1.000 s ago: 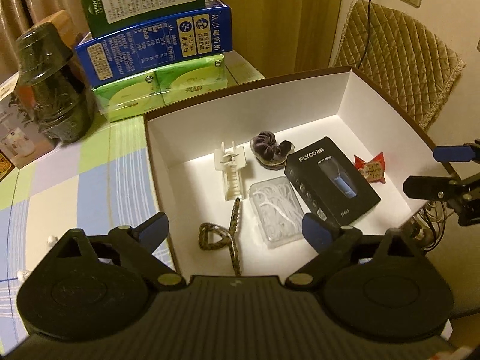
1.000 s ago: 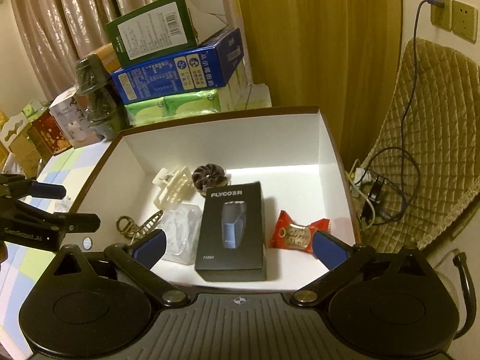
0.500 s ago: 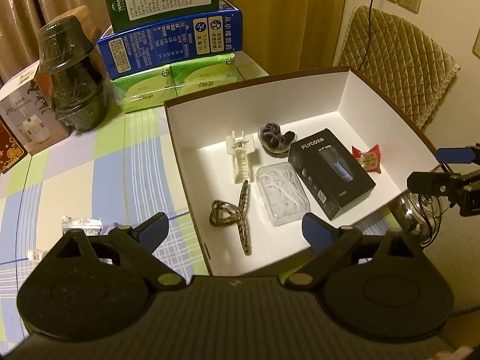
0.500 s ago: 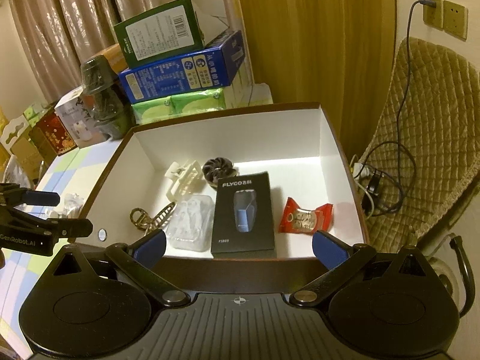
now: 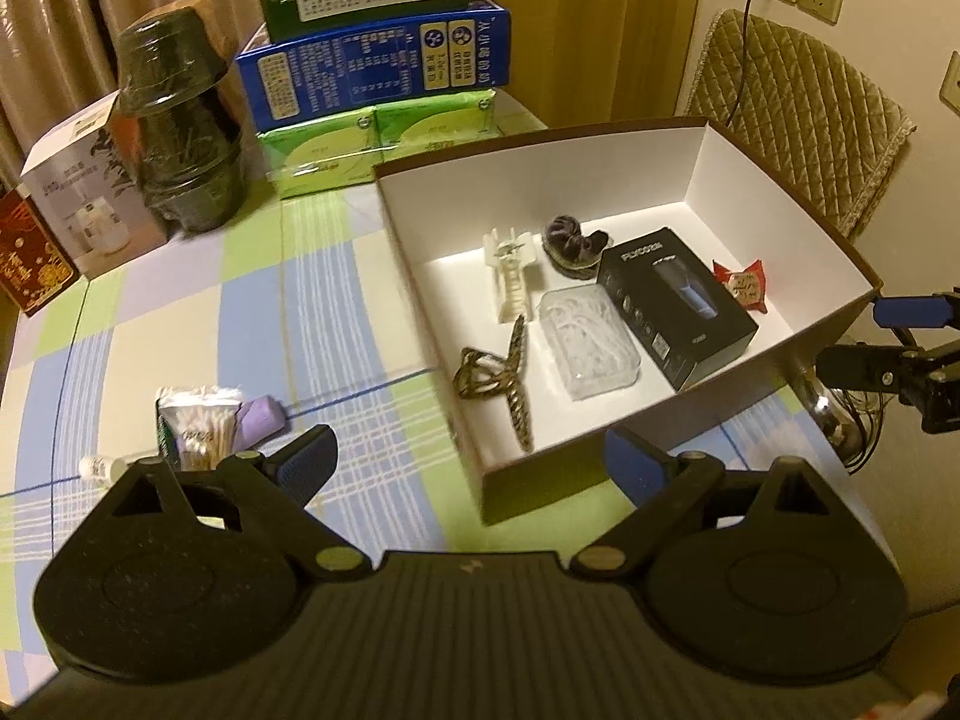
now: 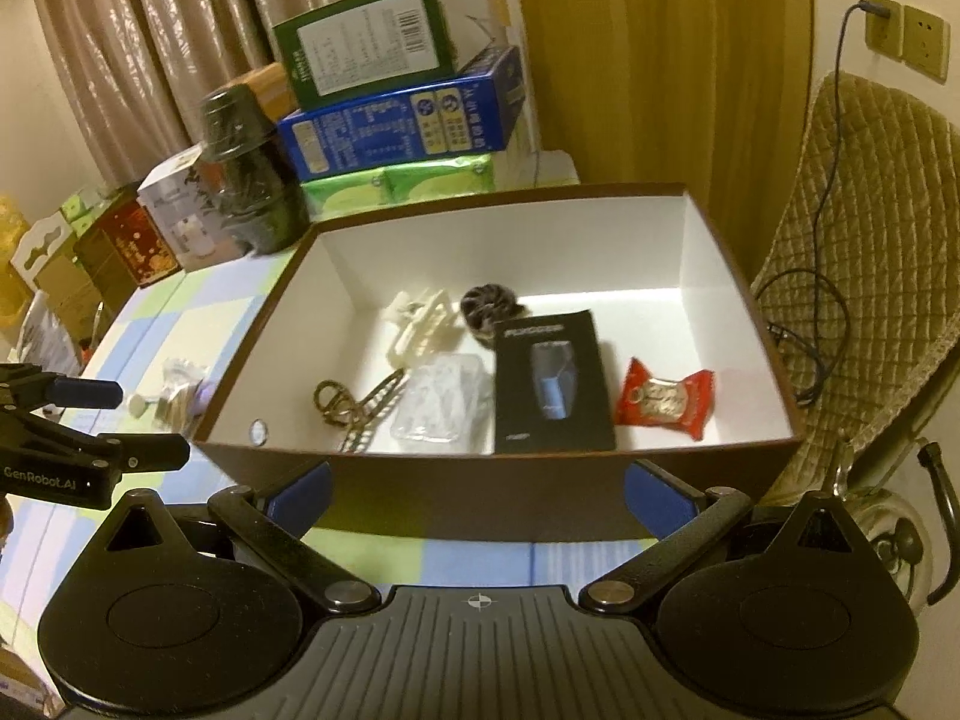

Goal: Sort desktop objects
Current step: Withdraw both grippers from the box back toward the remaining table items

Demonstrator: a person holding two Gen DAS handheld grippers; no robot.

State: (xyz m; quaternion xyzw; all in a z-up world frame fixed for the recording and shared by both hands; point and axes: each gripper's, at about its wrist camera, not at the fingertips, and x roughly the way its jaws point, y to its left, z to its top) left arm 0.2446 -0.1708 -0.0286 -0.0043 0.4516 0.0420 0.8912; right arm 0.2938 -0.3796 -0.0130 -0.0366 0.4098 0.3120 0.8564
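A brown box with white inside (image 5: pixel 630 150) (image 6: pixel 702 264) holds a black shaver box (image 5: pixel 678 306) (image 6: pixel 552 381), a red candy (image 5: pixel 744 285) (image 6: pixel 663 399), a clear floss-pick case (image 5: pixel 585 342) (image 6: pixel 438 405), a white hair claw (image 5: pixel 510 270) (image 6: pixel 420 324), a patterned hair claw (image 5: pixel 501 384) (image 6: pixel 354 405) and a dark scrunchie (image 5: pixel 570 240) (image 6: pixel 489 303). A cotton swab pack (image 5: pixel 195 429) (image 6: pixel 177 393), a purple item (image 5: pixel 258 420) and a small white bottle (image 5: pixel 102 468) lie on the checked cloth left of the box. My left gripper (image 5: pixel 471 462) is open and empty, in front of the box. My right gripper (image 6: pixel 477 492) is open and empty at the box's near wall.
Stacked green and blue cartons (image 5: pixel 372 60) (image 6: pixel 396 102), a dark wrapped cup stack (image 5: pixel 180 132) (image 6: pixel 246 174) and gift boxes (image 5: pixel 78 204) stand at the back. A quilted chair (image 5: pixel 798 120) (image 6: pixel 864 276) with cables stands on the right.
Both grippers have pulled back and away from the box, both still open. The left view has swung left, bringing the cotton swab pack and purple item on the cloth into view.
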